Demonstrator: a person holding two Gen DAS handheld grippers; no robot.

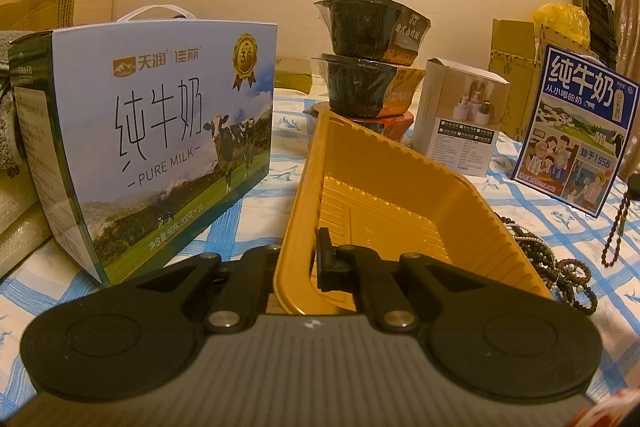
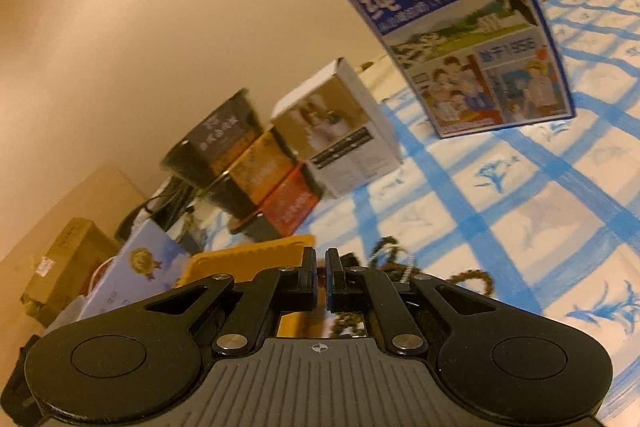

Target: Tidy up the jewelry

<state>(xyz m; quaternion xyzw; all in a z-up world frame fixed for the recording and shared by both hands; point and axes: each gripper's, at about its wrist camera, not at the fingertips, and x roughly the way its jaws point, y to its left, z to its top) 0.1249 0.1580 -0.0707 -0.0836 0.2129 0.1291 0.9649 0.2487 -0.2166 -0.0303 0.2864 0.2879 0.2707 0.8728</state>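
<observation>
My left gripper is shut on the near left rim of a yellow plastic tray, which sits tilted on the blue-checked cloth; one finger is inside the tray, the other outside. The tray holds nothing that I can see. A heap of bead necklaces lies right of the tray, and one dark bead strand hangs at the far right. My right gripper is tilted, with its jaws nearly together; beaded strands lie just beyond and under it. The frame is blurred, so a grip on them is unclear. The tray's edge shows at its left.
A large milk carton box stands left of the tray. Stacked black bowls, a small white box and a blue milk box stand behind. Cardboard boxes line the wall.
</observation>
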